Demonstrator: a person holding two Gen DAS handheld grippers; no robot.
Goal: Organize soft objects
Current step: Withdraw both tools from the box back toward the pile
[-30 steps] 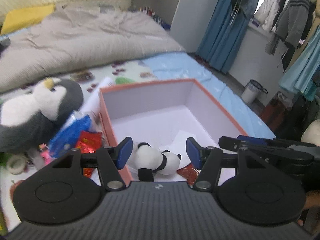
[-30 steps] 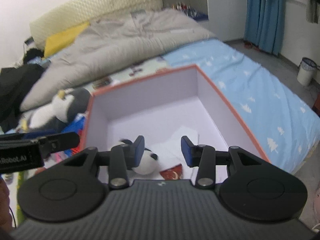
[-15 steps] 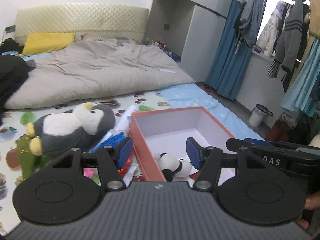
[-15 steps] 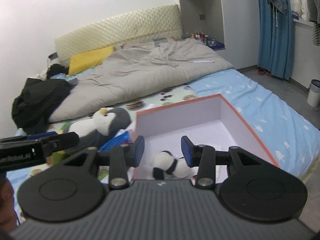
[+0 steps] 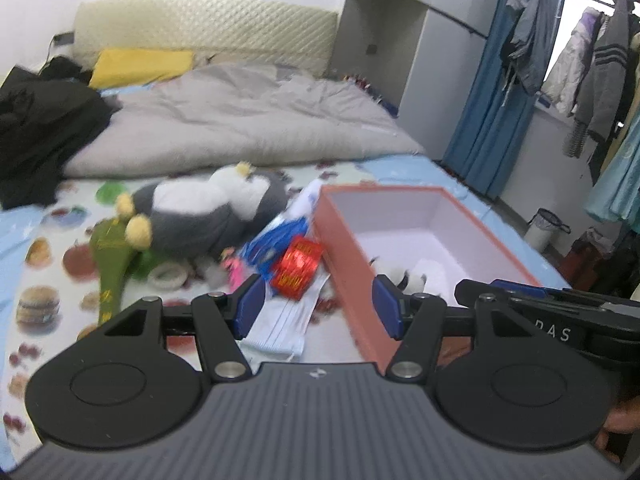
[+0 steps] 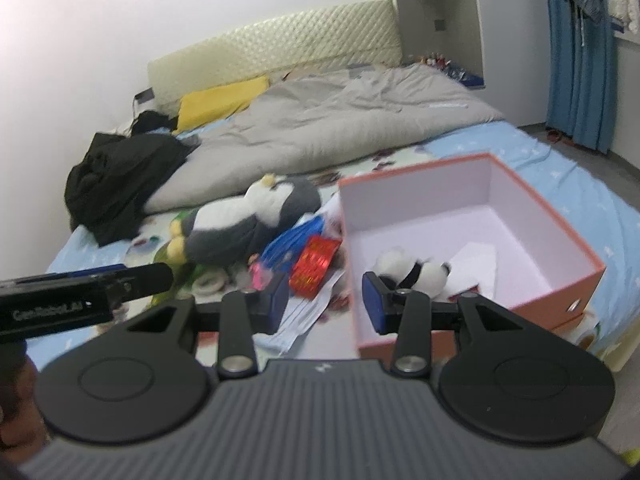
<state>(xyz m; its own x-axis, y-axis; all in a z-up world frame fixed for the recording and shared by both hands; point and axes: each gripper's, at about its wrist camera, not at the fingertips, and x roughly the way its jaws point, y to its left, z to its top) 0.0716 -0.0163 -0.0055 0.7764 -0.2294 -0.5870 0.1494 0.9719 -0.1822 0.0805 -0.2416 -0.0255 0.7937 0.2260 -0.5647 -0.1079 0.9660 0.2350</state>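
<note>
An open orange box (image 5: pixel 340 240) (image 6: pixel 560 236) with a pale lilac inside sits on the bed. A small panda plush (image 6: pixel 412 270) (image 5: pixel 416 276) lies inside it near the front left corner, beside white paper (image 6: pixel 478 256). A grey and white penguin plush (image 5: pixel 208 212) (image 6: pixel 248 220) lies on the bed left of the box. My left gripper (image 5: pixel 318 306) is open and empty, above the box's left wall. My right gripper (image 6: pixel 325 300) is open and empty, in front of the box's left wall. The left gripper also shows in the right wrist view (image 6: pixel 80 294).
Between penguin and box lie a red packet (image 5: pixel 298 266) (image 6: pixel 316 262), a blue packet (image 5: pixel 276 240), folded white cloths (image 5: pixel 284 324), a pink item and a tape roll (image 5: pixel 168 276). A green plush (image 5: pixel 112 252), black clothes (image 6: pixel 116 176), a grey duvet (image 5: pixel 248 120) and a bin (image 5: pixel 546 228) are around.
Both grippers have pulled back and away from the box, still open. The panda plush stays in the box. The view has swung left, bringing the penguin and clutter into sight.
</note>
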